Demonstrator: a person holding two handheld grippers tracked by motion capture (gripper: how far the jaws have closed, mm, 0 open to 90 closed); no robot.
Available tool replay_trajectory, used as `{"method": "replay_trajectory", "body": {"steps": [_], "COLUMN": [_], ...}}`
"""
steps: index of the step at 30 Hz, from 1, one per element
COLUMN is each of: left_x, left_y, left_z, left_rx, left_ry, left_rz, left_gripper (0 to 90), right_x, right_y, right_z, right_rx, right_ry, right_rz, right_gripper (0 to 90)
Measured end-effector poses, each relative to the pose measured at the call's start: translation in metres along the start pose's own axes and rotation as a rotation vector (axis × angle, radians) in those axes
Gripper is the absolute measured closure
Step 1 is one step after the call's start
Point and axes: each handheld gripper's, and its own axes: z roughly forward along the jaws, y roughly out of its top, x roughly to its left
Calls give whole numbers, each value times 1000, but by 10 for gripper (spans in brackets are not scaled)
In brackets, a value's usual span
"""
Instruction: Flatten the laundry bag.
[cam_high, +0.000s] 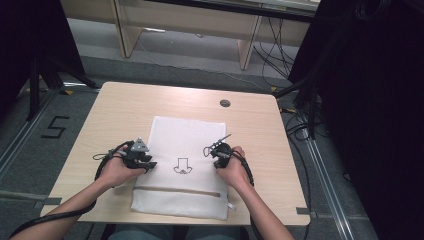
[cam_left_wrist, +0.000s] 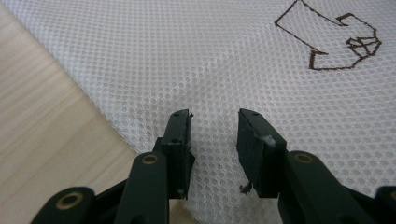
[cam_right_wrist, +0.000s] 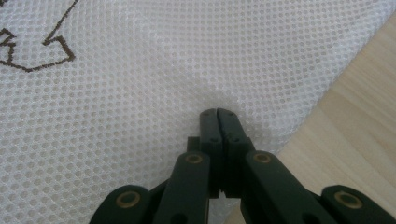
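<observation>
A white mesh bag (cam_high: 186, 132) lies flat on the wooden table (cam_high: 117, 112), with a brown outline logo (cam_high: 183, 167) in its middle and a zipper (cam_high: 177, 191) near the front. My left gripper (cam_high: 148, 165) rests at the bag's left edge, open, its jaws astride a low ridge of mesh (cam_left_wrist: 214, 119). At the bag's right edge my right gripper (cam_high: 212, 150) is shut, and its tips (cam_right_wrist: 217, 112) pinch a small pucker of the mesh bag (cam_right_wrist: 140, 70). The logo (cam_left_wrist: 327, 44) lies beyond the left jaws.
A round cable grommet (cam_high: 225, 103) sits in the table's far side. Bare wood (cam_left_wrist: 42, 121) borders the bag on the left and bare wood (cam_right_wrist: 355, 140) on the right. Black stands and cables (cam_high: 310, 100) flank the table, and a desk frame (cam_high: 190, 25) stands behind.
</observation>
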Motion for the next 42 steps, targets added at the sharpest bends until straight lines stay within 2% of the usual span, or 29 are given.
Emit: {"method": "replay_trajectory", "body": {"steps": [2,3,4,5,8,10,12,14,17,18,19,20,22,23,24,25,26,27,28,30,31,33,34,35,39,40,41,42], "left_x": [1,0,0,-1,-6,-15,-24,-33,-42,-43,-43,-44,-45,-45,-45,-45,-47,-46,-44,-45,-44,-44,-45,-44,-42,-41,-40,-40], "left_y": [-1,-2,-2,-3,-3,-5,-8,-13,-23,-25,-26,-27,-27,-28,-27,-27,-27,-26,-26,-25,-24,-23,-22,-21,-19,-18,-17,-16], "left_z": [0,-1,-2,-6,-18,-32,-41,-48,-51,-51,-52,-51,-48,-45,-44,-44,-42,-41,-41,-37,-37,-35,-34,-34,-34,-38,-41,-44], "left_rx": [-9,-18,-23,-31,-49,-66,-59,-28,27,36,56,66,83,110,112,112,98,92,112,97,101,91,87,98,95,63,38,22], "left_ry": [-4,-11,-17,-17,-30,-63,-105,-133,-168,-164,-164,-159,-159,-151,-154,-154,-147,-141,-135,-130,-122,-115,-119,-110,-117,-121,-130,-141], "left_rz": [-3,-20,-22,-23,-17,-7,8,42,56,55,77,65,86,110,129,129,96,113,130,99,108,106,104,117,111,93,83,67], "left_gripper": [633,604,604,586,559,560,586,634,687,704,715,730,738,742,746,748,748,748,752,751,748,745,744,742,699,685,671,657], "right_x": [-3,-5,-5,-4,-3,-1,3,10,20,23,25,27,27,26,27,27,25,25,25,24,22,21,19,19,17,16,14,14], "right_y": [-2,-5,-5,-7,-16,-24,-35,-49,-65,-70,-73,-76,-77,-76,-76,-76,-76,-75,-75,-74,-73,-72,-72,-72,-74,-76,-77,-78], "right_z": [-1,-5,-5,-11,-27,-38,-46,-51,-51,-49,-48,-45,-43,-41,-40,-40,-37,-36,-35,-33,-33,-32,-32,-32,-34,-39,-42,-47], "right_rx": [-34,-89,-89,-98,-128,-132,-129,-111,-77,-61,-45,-35,-26,-27,-13,-13,-19,-18,-16,-10,-13,-10,-15,-16,-25,-58,-87,-87], "right_ry": [2,22,22,26,22,33,43,80,111,126,131,131,137,137,146,146,133,131,114,105,106,98,100,94,102,100,95,102], "right_rz": [24,36,36,56,24,13,2,-20,-48,-64,-72,-79,-64,-75,-45,-45,-64,-62,-69,-60,-66,-41,-51,-43,-25,-10,-22,16], "right_gripper": [882,871,871,863,835,828,829,856,900,900,900,900,900,900,900,900,900,900,900,900,900,900,900,900,883,844,836,825]}}
